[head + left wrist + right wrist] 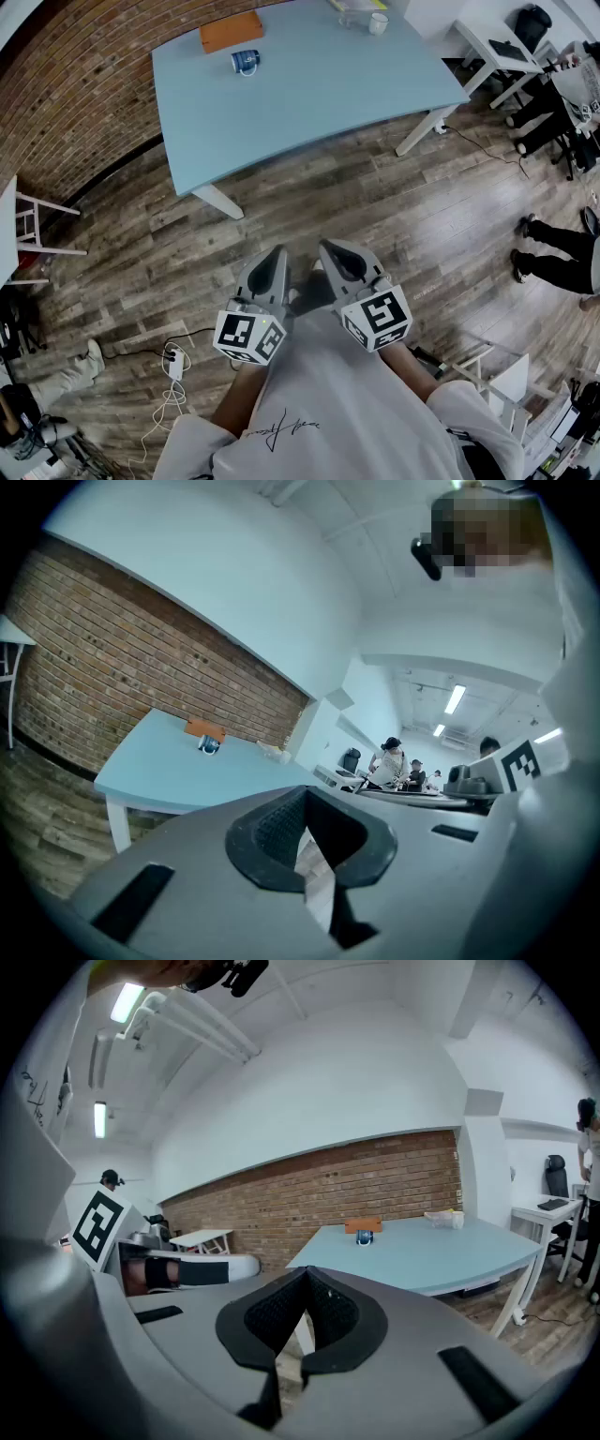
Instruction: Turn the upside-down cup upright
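Left claw (pixel 277 253), right claw (pixel 330 247) clenched empty; cup (pixel 246 62) on table (pixel 328 103); power strip (pixel 174 362) only in head view.

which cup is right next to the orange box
The blue cup, just in front of the orange box. The white cup stands well away from it.

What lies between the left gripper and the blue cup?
Head view: only wooden floor, then bare light-blue table, up to the cup.
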